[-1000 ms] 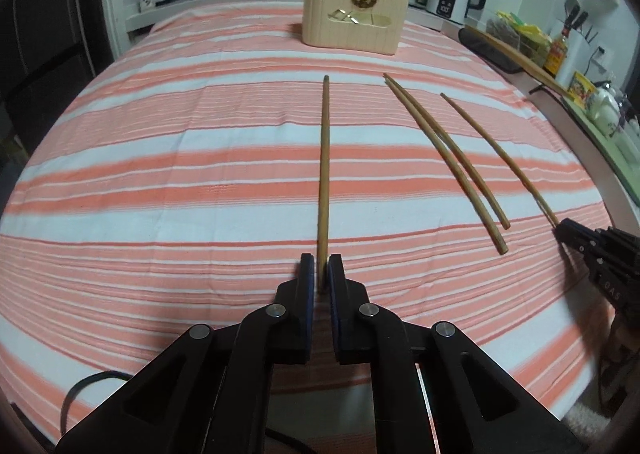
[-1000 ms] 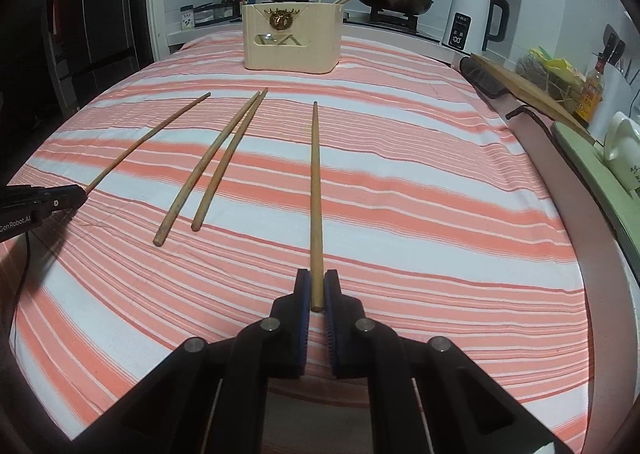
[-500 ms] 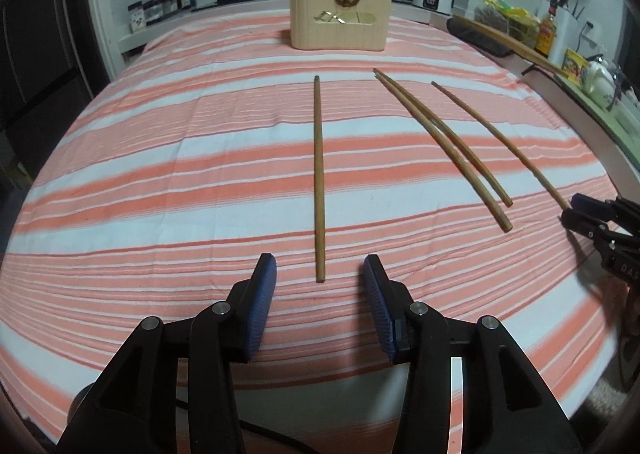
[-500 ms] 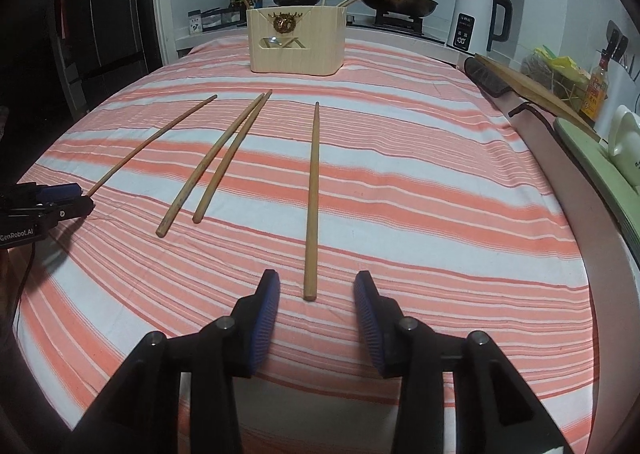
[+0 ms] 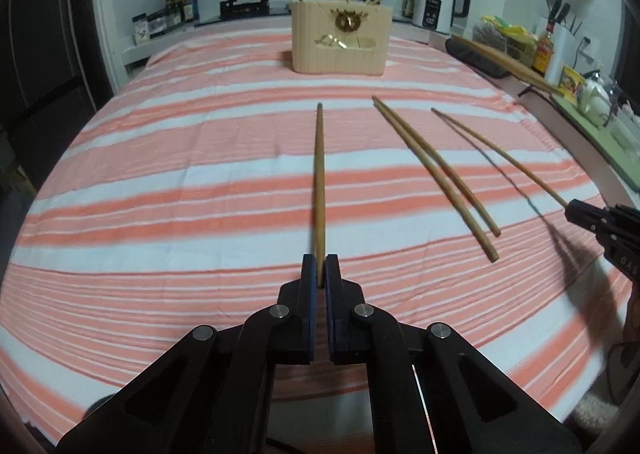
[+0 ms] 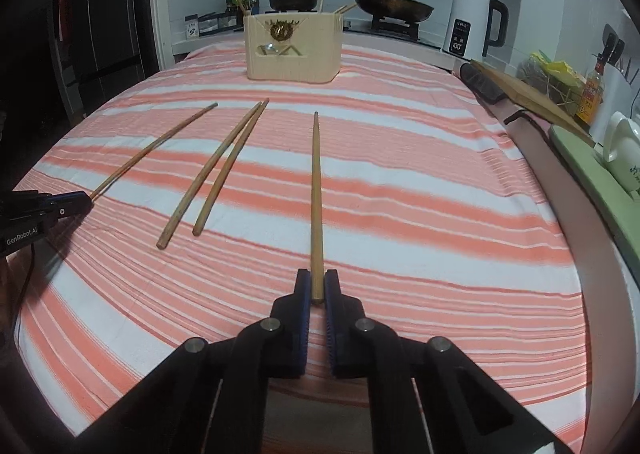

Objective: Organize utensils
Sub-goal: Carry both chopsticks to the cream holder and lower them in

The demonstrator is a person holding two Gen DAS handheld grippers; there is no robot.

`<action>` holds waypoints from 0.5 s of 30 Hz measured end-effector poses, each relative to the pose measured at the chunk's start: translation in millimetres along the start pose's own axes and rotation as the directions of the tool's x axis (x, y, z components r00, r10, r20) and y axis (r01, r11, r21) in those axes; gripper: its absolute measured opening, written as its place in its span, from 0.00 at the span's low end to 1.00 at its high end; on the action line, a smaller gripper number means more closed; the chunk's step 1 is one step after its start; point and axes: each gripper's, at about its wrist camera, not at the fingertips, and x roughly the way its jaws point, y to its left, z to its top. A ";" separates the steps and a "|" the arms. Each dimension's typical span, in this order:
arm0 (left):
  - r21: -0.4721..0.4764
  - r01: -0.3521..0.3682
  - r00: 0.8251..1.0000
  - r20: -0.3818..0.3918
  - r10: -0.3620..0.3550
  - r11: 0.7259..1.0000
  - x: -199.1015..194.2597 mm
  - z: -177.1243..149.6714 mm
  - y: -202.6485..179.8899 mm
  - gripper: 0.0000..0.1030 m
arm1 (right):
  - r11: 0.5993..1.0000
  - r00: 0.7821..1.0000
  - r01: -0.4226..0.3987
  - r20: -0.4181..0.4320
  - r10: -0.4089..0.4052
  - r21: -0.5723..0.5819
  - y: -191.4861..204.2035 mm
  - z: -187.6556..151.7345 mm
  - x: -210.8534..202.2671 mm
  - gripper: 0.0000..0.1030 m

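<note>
Pinching one chopstick [image 5: 319, 190] in the left gripper [image 5: 319, 274], another chopstick [image 6: 316, 210] in the right gripper [image 6: 316, 286], readying both for the holder [image 5: 340, 38].

Four long wooden chopsticks lie across the striped cloth; the leftmost chopstick [image 5: 319, 190] has its thick end clamped in the left gripper [image 5: 320, 274]; the rightmost chopstick [image 6: 315, 206] has its own clamped in the right gripper [image 6: 316, 290]; the middle pair [image 6: 212, 174] lies between the two tongs, tips touching; the cream utensil holder [image 6: 294, 46] stands upright well beyond both.
</note>
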 end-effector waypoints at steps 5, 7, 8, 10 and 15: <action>0.005 0.012 0.993 0.115 -0.013 1.000 -46.0 35.5 7.3 0.02 | 1.000 0.992 0.012 0.126 -0.008 -0.027 -0.8 42.7 -46.7 0.07; 0.012 0.016 0.986 0.168 -0.018 1.000 -66.0 49.2 9.1 0.02 | 0.999 0.984 0.012 0.179 -0.005 -0.038 -0.1 60.5 -64.9 0.07; 0.017 0.015 0.981 0.196 -0.018 1.000 -75.8 55.8 9.7 0.02 | 0.999 0.979 0.012 0.203 -0.003 -0.044 1.0 68.4 -73.1 0.07; 0.024 0.015 0.970 0.244 -0.021 1.000 -93.0 68.0 11.2 0.02 | 0.999 0.968 0.009 0.251 0.004 -0.050 3.6 83.1 -88.7 0.07; 0.012 0.046 0.941 0.334 -0.047 0.999 -127.0 91.6 17.9 0.02 | 0.999 0.946 -0.026 0.321 0.038 -0.043 6.6 108.7 -114.8 0.07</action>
